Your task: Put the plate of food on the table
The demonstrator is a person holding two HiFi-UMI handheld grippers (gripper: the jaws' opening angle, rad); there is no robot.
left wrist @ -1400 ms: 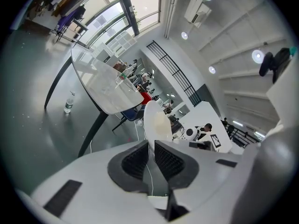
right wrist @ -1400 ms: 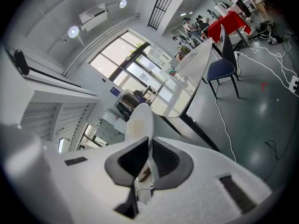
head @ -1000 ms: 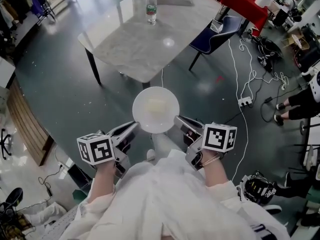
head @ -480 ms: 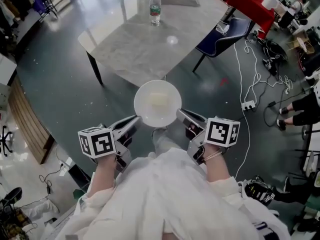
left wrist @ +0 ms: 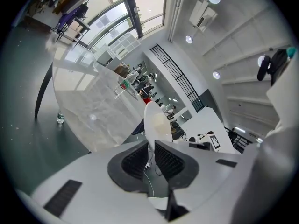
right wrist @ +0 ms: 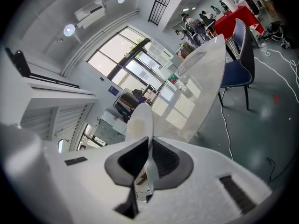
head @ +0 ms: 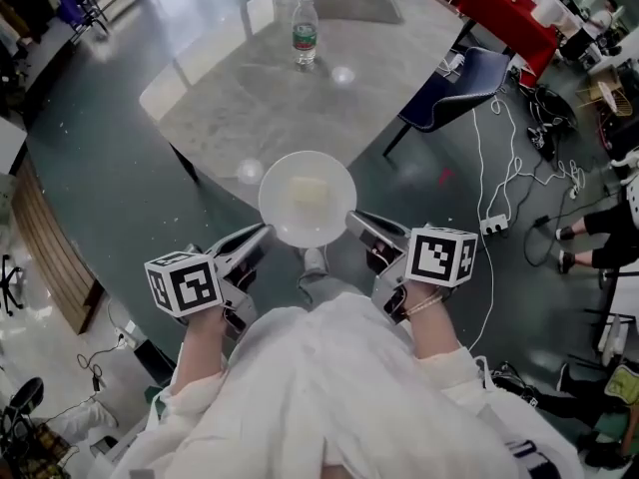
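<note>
Pinching opposite rims of the plate (head: pixel 308 198), the left tool (head: pixel 264 232) and right tool (head: pixel 352 219) are clamped nearly closed.

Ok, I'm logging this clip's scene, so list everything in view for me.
plate: one, white, in the air at the table's near edge
food: one piece, pale, on the plate
table: one, grey marble top, ahead
bottle: one, clear with a green label, upright on the table's far side
chair: one, dark blue, right of the table
power strip: one, white, on the floor at right
left gripper: one, grey, clamped on the plate's left rim
right gripper: one, grey, clamped on the plate's right rim
</note>
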